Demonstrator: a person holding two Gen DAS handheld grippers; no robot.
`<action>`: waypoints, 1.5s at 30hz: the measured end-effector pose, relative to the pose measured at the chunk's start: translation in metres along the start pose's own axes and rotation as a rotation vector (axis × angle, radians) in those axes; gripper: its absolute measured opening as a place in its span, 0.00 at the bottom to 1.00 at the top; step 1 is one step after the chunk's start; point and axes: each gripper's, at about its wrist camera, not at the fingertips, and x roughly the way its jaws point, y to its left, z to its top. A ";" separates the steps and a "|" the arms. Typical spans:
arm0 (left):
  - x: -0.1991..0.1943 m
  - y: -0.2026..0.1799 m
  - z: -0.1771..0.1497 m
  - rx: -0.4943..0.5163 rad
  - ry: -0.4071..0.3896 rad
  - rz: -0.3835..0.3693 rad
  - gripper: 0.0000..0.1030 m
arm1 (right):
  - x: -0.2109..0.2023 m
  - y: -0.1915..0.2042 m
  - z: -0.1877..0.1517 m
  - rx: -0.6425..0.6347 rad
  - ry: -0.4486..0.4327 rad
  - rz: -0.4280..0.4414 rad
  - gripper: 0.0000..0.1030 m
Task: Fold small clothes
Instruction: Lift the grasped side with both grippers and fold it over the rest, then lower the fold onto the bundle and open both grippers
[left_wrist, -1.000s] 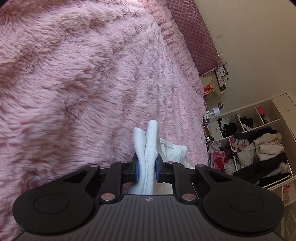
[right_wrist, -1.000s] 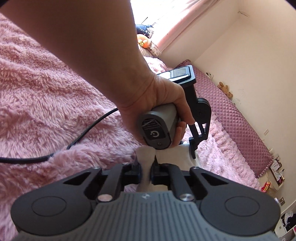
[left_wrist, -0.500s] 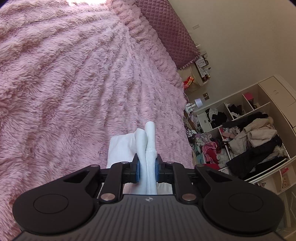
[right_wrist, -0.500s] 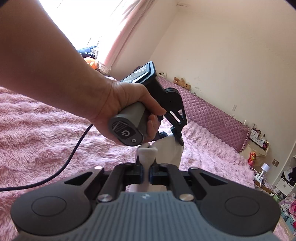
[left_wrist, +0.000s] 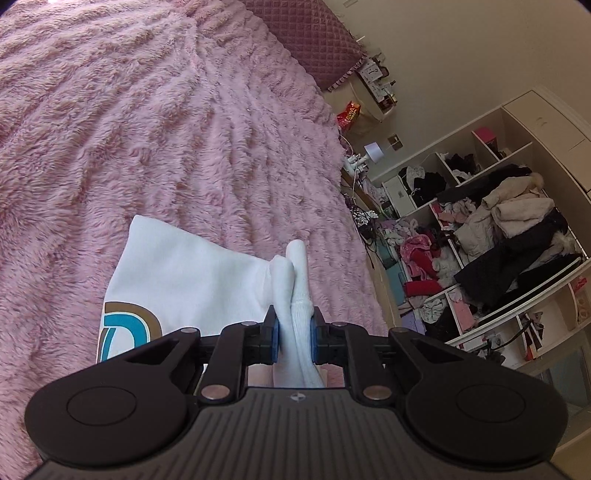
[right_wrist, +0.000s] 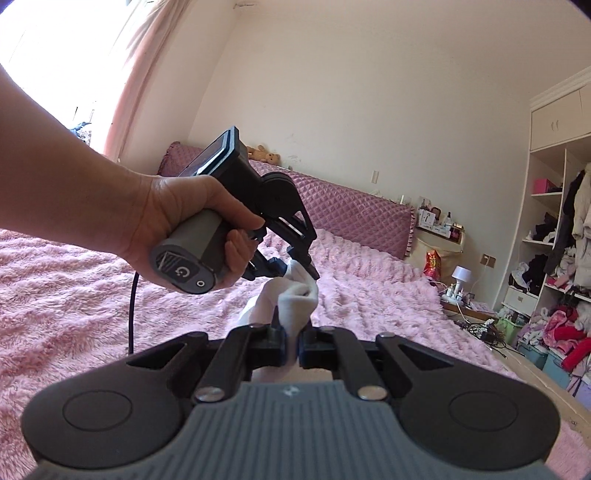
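I see a white knit garment (left_wrist: 192, 273), soft and thick, with a teal and brown printed emblem (left_wrist: 125, 328) on its flat panel. My left gripper (left_wrist: 293, 332) is clamped on a bunched, ribbed edge of it; the bunch runs forward along the fingers, away from the camera, and the panel spreads left over the blanket (left_wrist: 147, 129), a shaggy pink plush. My right gripper (right_wrist: 291, 341) is pinched shut on another white fold. The garment spans between the two grippers above the bed. Beyond stands a quilted mauve headboard (right_wrist: 351, 218).
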 end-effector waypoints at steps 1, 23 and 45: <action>0.007 -0.006 -0.004 0.009 0.008 0.001 0.16 | -0.002 -0.007 -0.003 0.011 0.005 -0.011 0.00; 0.125 -0.074 -0.097 0.151 0.165 0.113 0.16 | -0.026 -0.137 -0.103 0.369 0.240 -0.191 0.00; 0.157 -0.100 -0.134 0.322 0.142 0.180 0.16 | -0.005 -0.164 -0.143 0.504 0.296 -0.276 0.00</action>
